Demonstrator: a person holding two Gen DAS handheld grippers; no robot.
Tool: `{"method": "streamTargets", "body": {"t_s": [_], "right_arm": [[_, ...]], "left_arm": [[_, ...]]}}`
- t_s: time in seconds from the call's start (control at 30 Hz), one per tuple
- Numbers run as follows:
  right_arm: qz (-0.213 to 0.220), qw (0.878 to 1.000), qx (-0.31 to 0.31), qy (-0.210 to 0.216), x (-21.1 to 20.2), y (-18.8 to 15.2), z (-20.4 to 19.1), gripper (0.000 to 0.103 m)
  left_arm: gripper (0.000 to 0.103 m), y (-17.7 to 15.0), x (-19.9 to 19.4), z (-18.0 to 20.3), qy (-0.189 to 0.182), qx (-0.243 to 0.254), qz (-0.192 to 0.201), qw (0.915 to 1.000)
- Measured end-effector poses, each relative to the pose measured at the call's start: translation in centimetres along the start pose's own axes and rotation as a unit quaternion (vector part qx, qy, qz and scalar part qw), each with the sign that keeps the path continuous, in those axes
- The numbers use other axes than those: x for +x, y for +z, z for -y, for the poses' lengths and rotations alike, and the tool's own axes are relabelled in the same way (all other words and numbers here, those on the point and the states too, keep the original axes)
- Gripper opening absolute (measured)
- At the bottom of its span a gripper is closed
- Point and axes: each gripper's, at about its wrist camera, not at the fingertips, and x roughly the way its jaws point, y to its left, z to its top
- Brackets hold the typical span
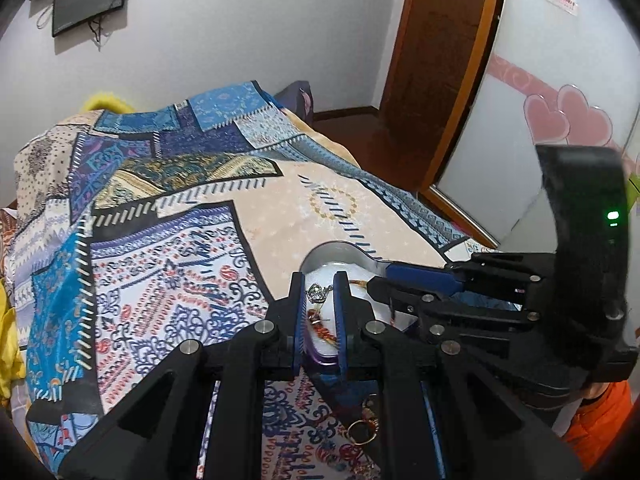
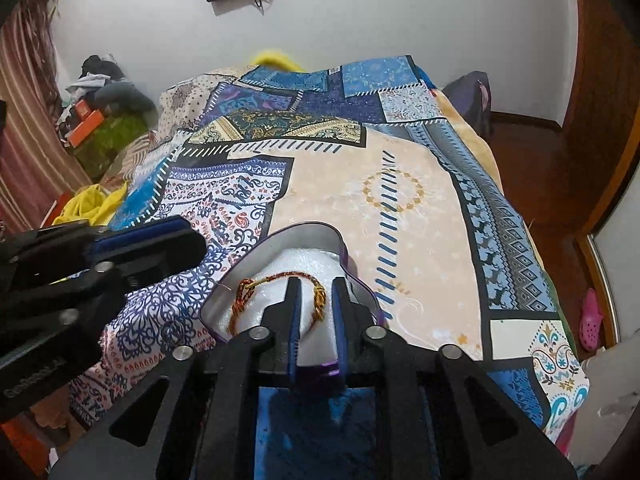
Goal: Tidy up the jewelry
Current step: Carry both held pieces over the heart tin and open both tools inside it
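Note:
A heart-shaped tin box [image 2: 320, 236] with a purple rim and white lining sits on the patterned bedspread. A red-and-gold braided bracelet [image 2: 276, 280] lies on the lining. My right gripper [image 2: 316, 292] hovers over the box, jaws slightly apart, around the bracelet's right end and the box's near edge. In the left wrist view the box [image 1: 336, 254] shows too. My left gripper [image 1: 320, 280] is over it, jaws a little apart, with a silver crown-shaped charm [image 1: 317, 293] and the red bracelet [image 1: 320, 326] between them. More gold jewelry [image 1: 362, 426] lies on the bedspread below the left gripper.
The bed [image 2: 400, 184] is covered by a blue, beige and white patchwork bedspread. A wooden door [image 1: 432, 60] stands at the right. Clutter and boxes [image 2: 100, 116] lie at the bed's left side. A yellow cloth [image 2: 92, 204] lies by the left edge.

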Motion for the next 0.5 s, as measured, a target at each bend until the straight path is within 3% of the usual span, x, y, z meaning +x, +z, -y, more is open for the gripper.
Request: {"method": "streamTargets", "body": {"t_s": [0.5], "right_arm": [[0.034, 0.999, -0.009, -0.019, -2.6, -0.2, -0.1, 0.017]], "left_arm": [[0.013, -0.3, 2.0, 1.5, 0.002, 0.026, -0.04, 0.9989]]}}
